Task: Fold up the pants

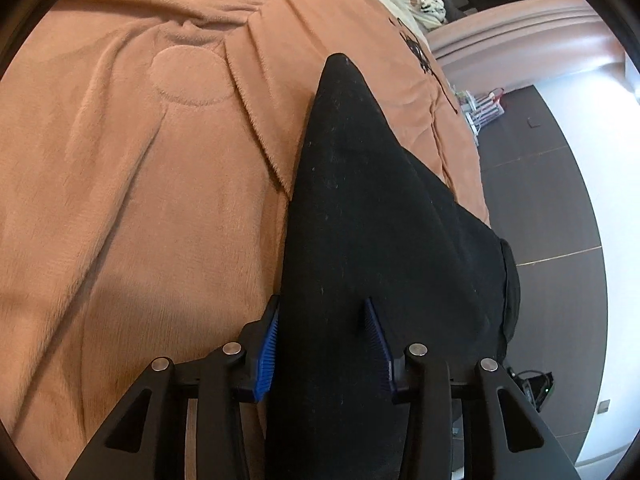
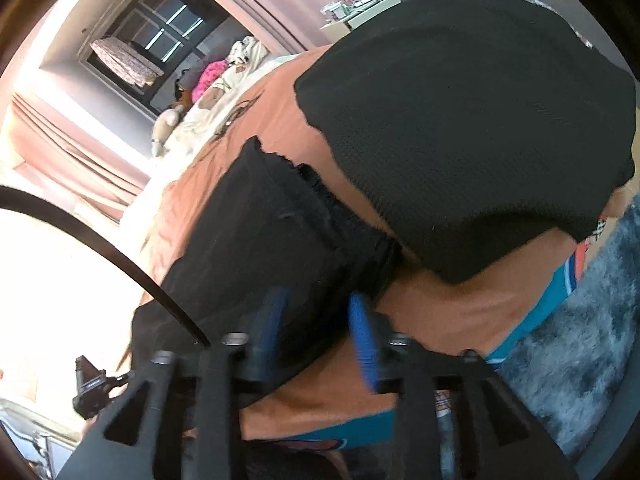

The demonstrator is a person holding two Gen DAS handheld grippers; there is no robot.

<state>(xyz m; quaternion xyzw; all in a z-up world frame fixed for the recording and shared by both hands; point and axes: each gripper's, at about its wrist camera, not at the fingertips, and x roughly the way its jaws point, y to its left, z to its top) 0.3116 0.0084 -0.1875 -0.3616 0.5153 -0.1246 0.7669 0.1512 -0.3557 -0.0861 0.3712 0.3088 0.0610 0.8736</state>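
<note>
Black pants (image 1: 360, 220) lie on the bed (image 1: 120, 200), long axis running straight ahead from the left gripper (image 1: 322, 344), whose parted fingers straddle the cloth; the right gripper (image 2: 318, 336), also parted, straddles the waistband end.

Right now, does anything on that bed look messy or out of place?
Nothing spilled or torn. The black pants lie only part folded on the orange blanket, with one end bunched over the bed's edge. In the right wrist view a second black piece lies apart from them; whether it is a separate garment, I cannot tell.
</note>
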